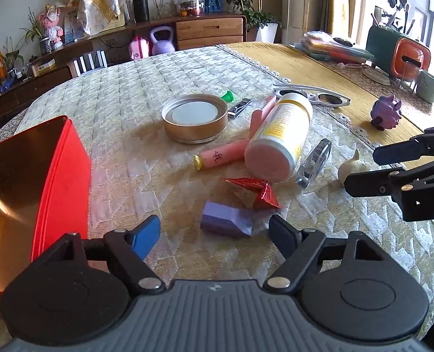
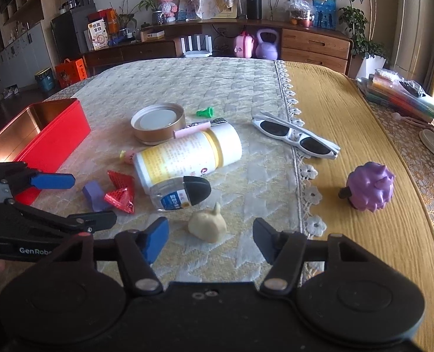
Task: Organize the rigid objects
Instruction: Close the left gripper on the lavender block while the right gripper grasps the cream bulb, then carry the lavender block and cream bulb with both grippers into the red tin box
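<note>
An open red tin box [image 1: 38, 184] [image 2: 41, 135] stands at the left. My left gripper [image 1: 214, 236] is open and empty, just short of a purple block [image 1: 225, 221] [image 2: 93, 195] and a red foil packet [image 1: 255, 190] [image 2: 120, 190]. My right gripper [image 2: 211, 242] is open and empty, right behind a cream figurine [image 2: 208, 224] [image 1: 350, 165]. A white-and-yellow bottle [image 1: 278, 135] [image 2: 184, 157] lies on its side mid-table. Beside it lie a pink tube [image 1: 223, 155], a small clear bottle with a black cap [image 2: 180, 193] and a round gold lid [image 1: 195, 117] [image 2: 158, 123].
White sunglasses [image 2: 296, 136] [image 1: 313, 95], a green cap [image 2: 205, 113], a nail clipper [image 1: 240, 107] and a purple toy [image 2: 369, 186] [image 1: 385, 111] lie further right. The yellow cloth [image 2: 349, 123] holds stacked folders [image 2: 398, 94] and a green mug [image 1: 428, 88].
</note>
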